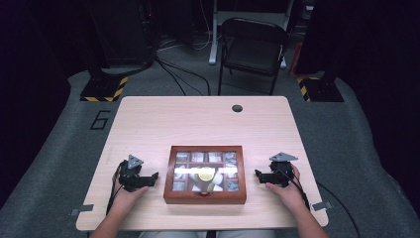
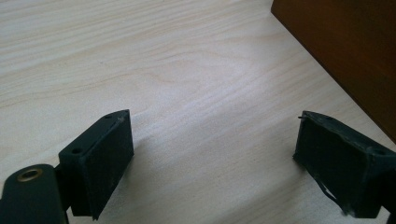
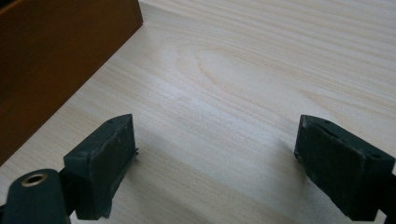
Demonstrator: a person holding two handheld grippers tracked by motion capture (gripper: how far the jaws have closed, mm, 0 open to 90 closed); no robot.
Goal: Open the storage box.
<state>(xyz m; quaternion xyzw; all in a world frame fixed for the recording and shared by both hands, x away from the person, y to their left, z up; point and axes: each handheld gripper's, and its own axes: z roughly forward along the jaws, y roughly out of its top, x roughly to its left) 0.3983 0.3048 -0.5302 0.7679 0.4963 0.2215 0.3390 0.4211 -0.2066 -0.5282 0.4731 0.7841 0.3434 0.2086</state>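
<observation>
A wooden box with a glass lid sits on the table between the left gripper and right gripper, both spread wide and empty.

- On the table in front of you, the box lies in the near half, about midway between the left and right edges.
- Your left gripper rests to the left of the box, near its side wall but apart from it, its jaws pointing toward the box.
- Your right gripper rests to the right of the box, likewise near and apart (the two face each other across the box).
- In the left gripper view, the box wall stands ahead and to the right of the jaws, bare tabletop between them.
- In the right gripper view, the box wall stands ahead and to the left.
- A hole sits in the tabletop behind the box, near the far edge.
- A chair stands on the floor beyond the table.
</observation>
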